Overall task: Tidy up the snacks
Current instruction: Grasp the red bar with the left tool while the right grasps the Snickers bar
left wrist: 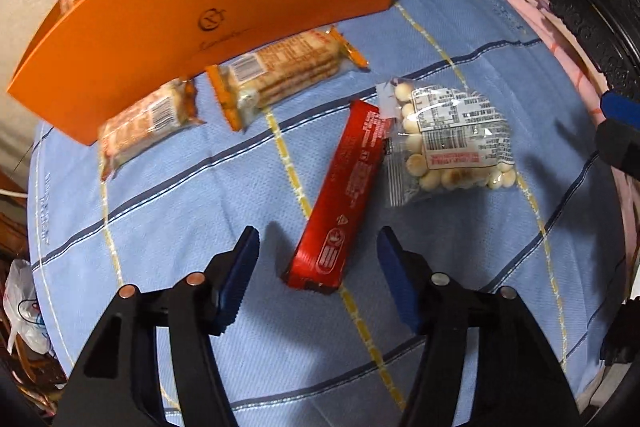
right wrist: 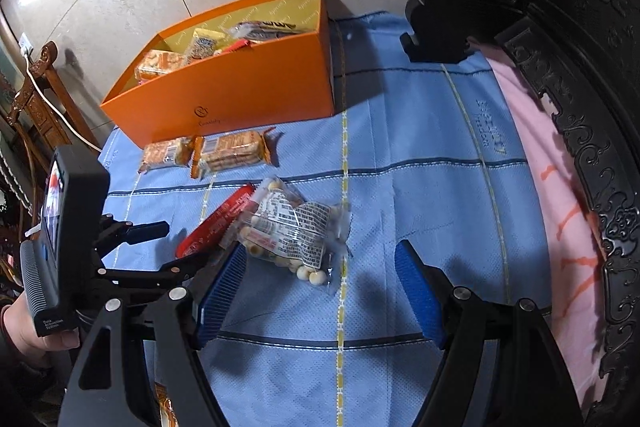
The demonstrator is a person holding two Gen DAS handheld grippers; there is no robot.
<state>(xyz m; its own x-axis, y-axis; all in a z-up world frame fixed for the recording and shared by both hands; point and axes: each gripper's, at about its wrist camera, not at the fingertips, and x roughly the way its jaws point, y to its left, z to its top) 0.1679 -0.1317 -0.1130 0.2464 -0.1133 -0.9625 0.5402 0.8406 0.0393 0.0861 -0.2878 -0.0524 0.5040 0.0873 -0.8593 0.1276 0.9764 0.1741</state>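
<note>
A red snack bar (left wrist: 340, 195) lies on the blue cloth, its near end between the fingers of my open left gripper (left wrist: 318, 251). A clear bag of round white snacks (left wrist: 452, 139) lies against its right side. Two cracker packs (left wrist: 280, 75) (left wrist: 148, 123) lie by the orange box (left wrist: 200, 7). In the right wrist view my open, empty right gripper (right wrist: 320, 267) hovers just short of the bag (right wrist: 292, 231), with the red bar (right wrist: 218, 223), the cracker packs (right wrist: 232, 151) and the box (right wrist: 240, 87) holding several snacks beyond.
The left gripper's body (right wrist: 80, 227) and the hand holding it fill the left of the right wrist view. A dark carved wooden frame (right wrist: 580, 107) and pink fabric (right wrist: 560, 227) border the cloth on the right. A wooden chair (right wrist: 36, 99) stands at far left.
</note>
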